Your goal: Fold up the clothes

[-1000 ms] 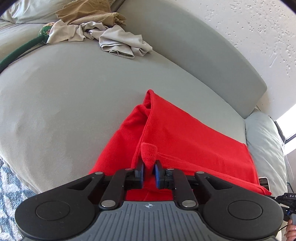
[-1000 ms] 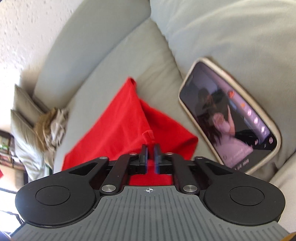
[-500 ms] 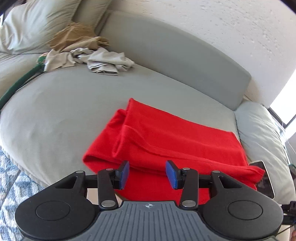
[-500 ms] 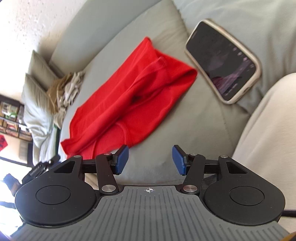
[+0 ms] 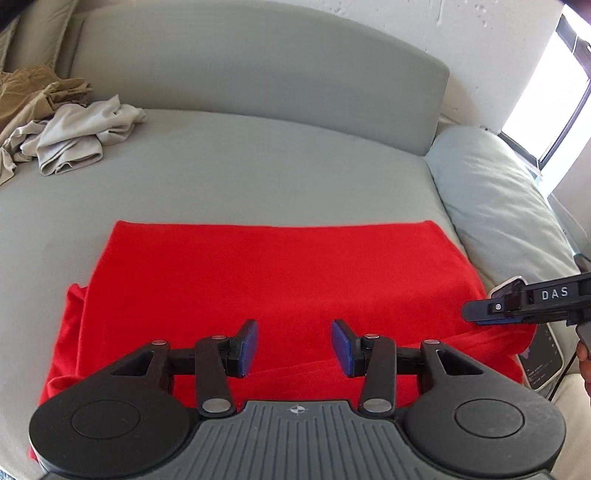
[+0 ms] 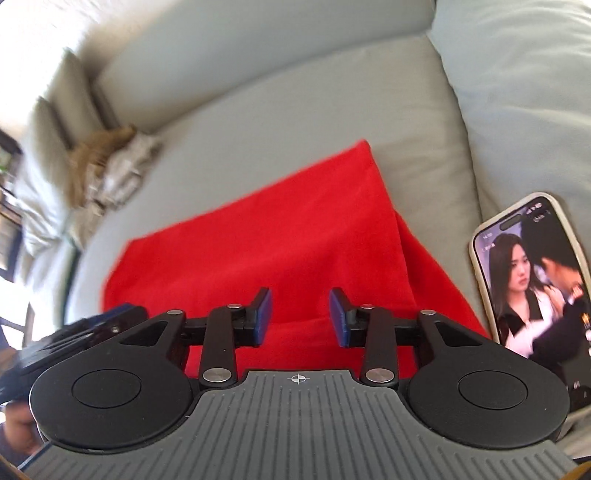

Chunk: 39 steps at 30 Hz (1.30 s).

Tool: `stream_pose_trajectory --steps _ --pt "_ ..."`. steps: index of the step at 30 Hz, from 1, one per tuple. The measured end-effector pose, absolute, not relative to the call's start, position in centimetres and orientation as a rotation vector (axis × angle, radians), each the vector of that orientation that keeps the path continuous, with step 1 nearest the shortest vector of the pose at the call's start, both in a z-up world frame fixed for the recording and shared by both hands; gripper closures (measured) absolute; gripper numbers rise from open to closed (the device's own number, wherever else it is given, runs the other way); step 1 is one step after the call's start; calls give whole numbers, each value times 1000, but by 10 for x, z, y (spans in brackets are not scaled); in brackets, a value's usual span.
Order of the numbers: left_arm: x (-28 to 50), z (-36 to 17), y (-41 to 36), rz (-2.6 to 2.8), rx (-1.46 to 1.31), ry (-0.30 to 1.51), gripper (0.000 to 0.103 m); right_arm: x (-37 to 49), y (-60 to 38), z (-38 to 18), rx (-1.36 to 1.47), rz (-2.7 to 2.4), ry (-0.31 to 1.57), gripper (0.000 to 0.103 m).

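I'm closing both empty fingers, left gripper (image 5: 294,347) and right gripper (image 6: 300,316), just above the soft, light red cloth (image 5: 273,280); I'm pinching its near edge below them.

A grey sofa (image 5: 258,177) with a curved backrest (image 5: 258,66) fills both views; a pale cushion (image 5: 491,199) lies at its right end, under a bright window (image 5: 554,85); a phone (image 6: 532,273) in a light case rests beside this cushion, screen up, and it shows a video with two people; the wall (image 5: 480,33) behind is white and rough; more cushions (image 6: 48,177) stand at the far left end, blurred in the right wrist view.
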<state>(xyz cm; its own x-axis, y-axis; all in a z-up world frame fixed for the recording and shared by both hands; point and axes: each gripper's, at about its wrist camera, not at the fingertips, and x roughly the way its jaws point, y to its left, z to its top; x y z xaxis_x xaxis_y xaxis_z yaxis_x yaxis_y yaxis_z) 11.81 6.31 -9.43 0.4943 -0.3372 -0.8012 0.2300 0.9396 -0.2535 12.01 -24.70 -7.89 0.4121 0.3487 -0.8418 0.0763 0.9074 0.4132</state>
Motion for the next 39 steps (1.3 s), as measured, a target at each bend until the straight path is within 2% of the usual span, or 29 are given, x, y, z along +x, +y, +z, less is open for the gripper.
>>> stream_pose_trajectory --steps 1,2,4,5,7,9,12,15,19,22,24,25,27,29,34,39 --pt "118 -101 65 -389 -135 1066 71 123 -246 -84 420 176 1173 63" --pt "115 -104 67 -436 -146 1116 81 126 -246 -89 417 174 1203 63" --pt "87 -95 73 -542 -104 1155 81 118 -247 -88 416 231 1277 60" --pt "70 -89 78 -588 -77 1172 81 109 -248 -86 413 282 1324 54" --pt "34 -78 93 -605 -24 1159 79 81 -256 -77 403 382 1380 51" --pt "8 -69 115 -530 -42 1124 76 49 -270 -64 398 387 1353 50" --pt "-10 -61 147 -445 -229 1055 71 15 -295 -47 464 372 1269 49" --pt "6 -56 145 -386 -340 956 66 14 -308 -38 548 344 1142 49" --pt "60 -59 109 -317 -259 858 66 64 -294 -55 576 255 1098 57" --pt "101 -80 85 -246 -145 925 66 102 -275 -85 566 170 1163 59" --pt "115 -98 82 -281 -119 1058 72 112 -265 -100 578 158 1206 58" --pt "114 -101 83 -330 -106 1107 72 112 -261 -103 580 169 1216 58" --pt "97 -96 91 -455 -83 1165 73 104 -255 -99 585 275 1277 49" --pt "69 -83 106 -552 -73 1200 74 88 -255 -95 622 400 1354 49" --pt "-9 -51 170 -501 -136 1086 72 24 -275 -68 662 495 1322 48" --pt "-19 -40 197 -339 -385 903 66 17 -287 -54 743 448 1177 48"
